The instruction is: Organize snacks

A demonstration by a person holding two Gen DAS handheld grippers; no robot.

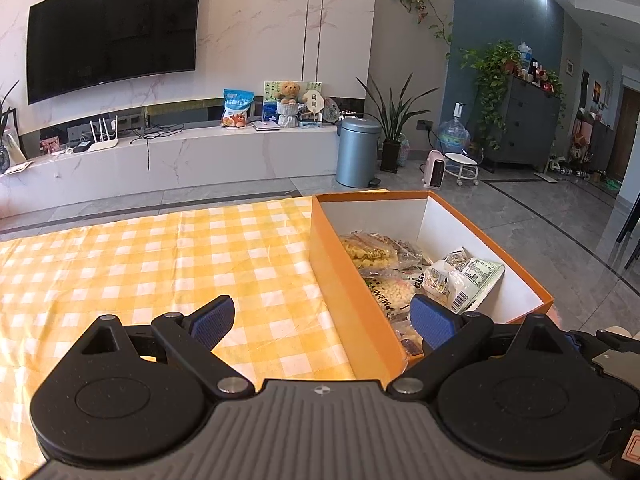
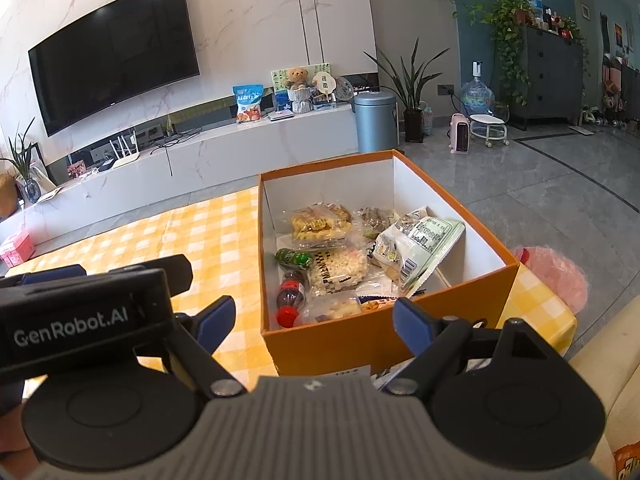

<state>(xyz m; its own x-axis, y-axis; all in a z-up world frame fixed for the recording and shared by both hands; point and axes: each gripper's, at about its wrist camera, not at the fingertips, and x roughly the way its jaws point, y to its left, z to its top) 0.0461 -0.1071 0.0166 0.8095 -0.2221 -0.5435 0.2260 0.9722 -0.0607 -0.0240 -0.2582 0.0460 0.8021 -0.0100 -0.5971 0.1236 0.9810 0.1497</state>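
Both grippers, left [image 1: 322,322] and right [image 2: 314,320], jaws wide, empty. Snacks [image 2: 340,264] sit in box [image 2: 472,300]; I'd check surroundings for strays.

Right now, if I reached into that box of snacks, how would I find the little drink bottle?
Find the orange cardboard box on the yellow checked tablecloth. Look along its inside left wall, at the near corner. The small cola bottle lies there on its side, dark with a red cap, the only bottle among crinkly snack bags.
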